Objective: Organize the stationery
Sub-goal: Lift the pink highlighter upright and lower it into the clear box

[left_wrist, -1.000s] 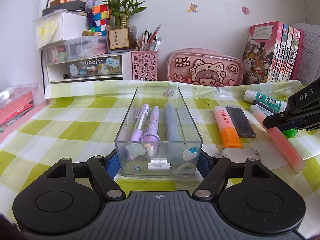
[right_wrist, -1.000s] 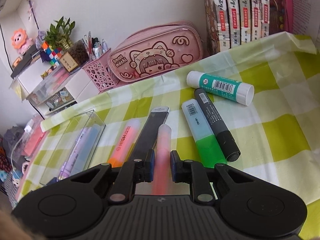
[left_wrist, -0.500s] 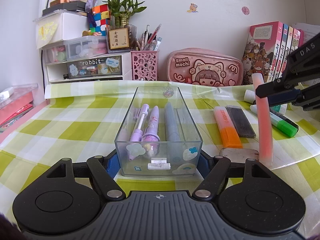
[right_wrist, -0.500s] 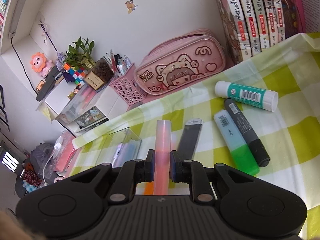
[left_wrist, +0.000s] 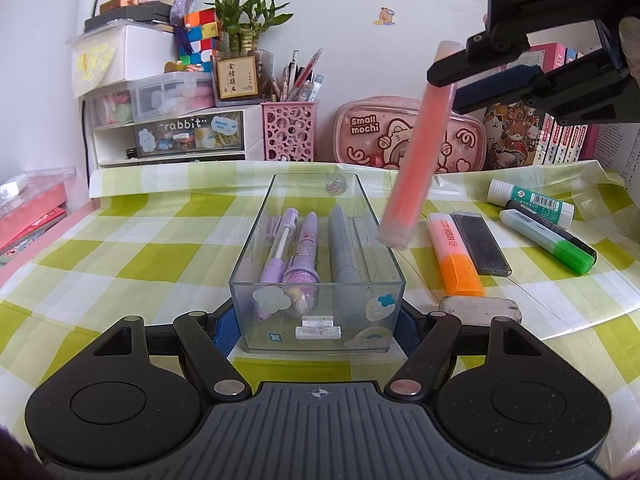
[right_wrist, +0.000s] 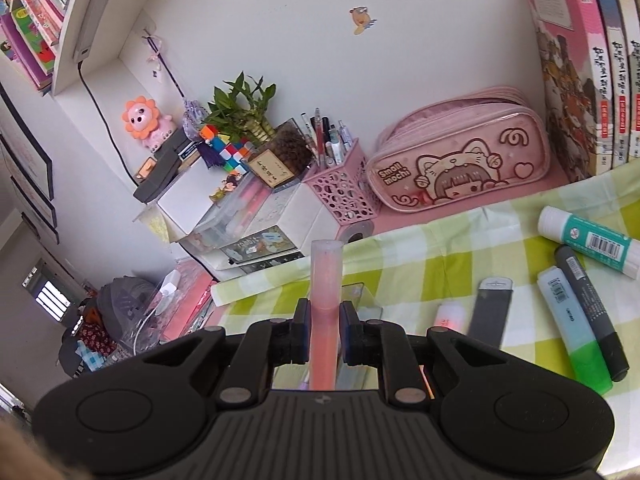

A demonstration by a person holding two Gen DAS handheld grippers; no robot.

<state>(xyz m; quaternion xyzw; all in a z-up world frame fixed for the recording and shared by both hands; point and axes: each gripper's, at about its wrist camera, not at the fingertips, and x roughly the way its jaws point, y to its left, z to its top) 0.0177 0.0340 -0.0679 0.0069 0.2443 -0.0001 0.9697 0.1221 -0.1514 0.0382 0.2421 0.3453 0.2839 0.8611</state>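
your right gripper (right_wrist: pixel 324 334) is squeezing a pink highlighter (right_wrist: pixel 326 308) between its two fingers, which press on both sides of it. in the left wrist view the same pink highlighter (left_wrist: pixel 418 160) hangs in the air, tilted, and its low end looks to be over the right edge of the clear plastic box (left_wrist: pixel 276 332).

your left gripper (left_wrist: pixel 316 328) has a finger on each side of the near end of that box. the blue pads sit right by the box walls, but you cannot tell if they are pressing on it.

inside the box lie two purple pens (left_wrist: pixel 294 254) and a grey pen (left_wrist: pixel 344 252), side by side.

to the right of the box, on the green checked cloth (left_wrist: pixel 132 256), lie an orange highlighter (left_wrist: pixel 454 256), a black lead case (left_wrist: pixel 482 246), a grey eraser (left_wrist: pixel 480 310), a green highlighter (left_wrist: pixel 546 240), a black marker (left_wrist: pixel 576 242) and a glue stick (left_wrist: pixel 530 202).

at the back stands a pink pencil case (left_wrist: pixel 384 136) beside a pink pen cup (left_wrist: pixel 289 130).
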